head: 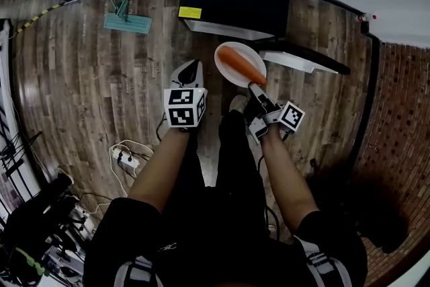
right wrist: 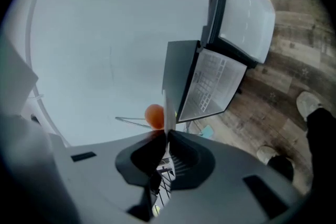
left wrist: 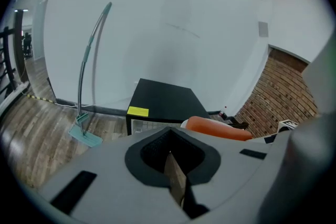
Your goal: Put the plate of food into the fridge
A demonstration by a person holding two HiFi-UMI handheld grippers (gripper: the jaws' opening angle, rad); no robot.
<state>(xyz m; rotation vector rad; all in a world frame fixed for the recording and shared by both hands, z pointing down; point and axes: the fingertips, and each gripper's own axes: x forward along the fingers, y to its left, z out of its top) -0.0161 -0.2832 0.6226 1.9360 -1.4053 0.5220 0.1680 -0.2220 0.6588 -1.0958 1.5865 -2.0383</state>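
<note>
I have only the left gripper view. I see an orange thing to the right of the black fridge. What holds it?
Observer: It is orange food lying on a white plate. The right gripper is shut on the plate's rim.
Operator: Is the fridge open?
Observer: Yes. In the right gripper view its door is swung wide, and a wire shelf shows inside.
Operator: Is there anything to trip over?
Observer: Perhaps. What looks like a power strip lies on the floor, in the lower left of the head view.
</note>
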